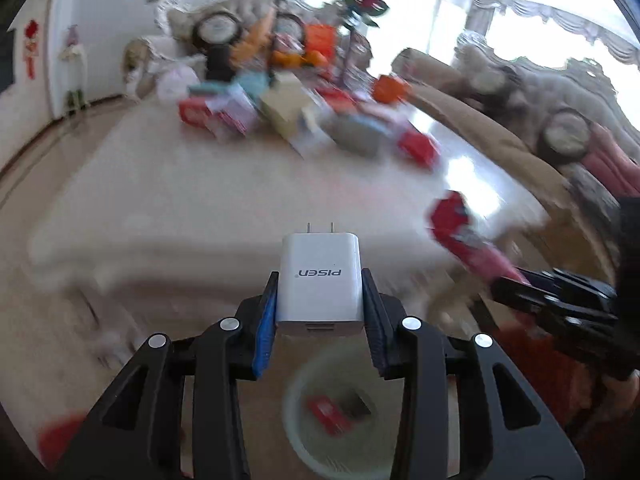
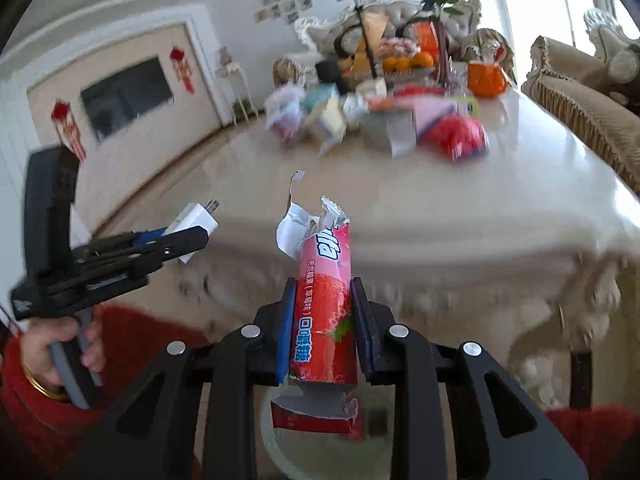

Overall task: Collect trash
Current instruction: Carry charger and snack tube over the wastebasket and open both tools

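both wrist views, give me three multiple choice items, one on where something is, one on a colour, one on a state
1. Where is the round bin relative to the left tool?
A. below it
B. on the far table
C. on the sofa

2. What colour is the charger in the left tool?
A. black
B. white
C. orange

3. What is the state of the right tool?
A. open and empty
B. lying on the table
C. shut on a red candy wrapper

Answers:
1. A, the left wrist view shows the bin under the tool's fingers, with red trash already inside.
2. B, its casing is white with grey lettering and two prongs pointing forward.
3. C, both fingers press the sides of the wrapper, whose torn ends stick out front and back.
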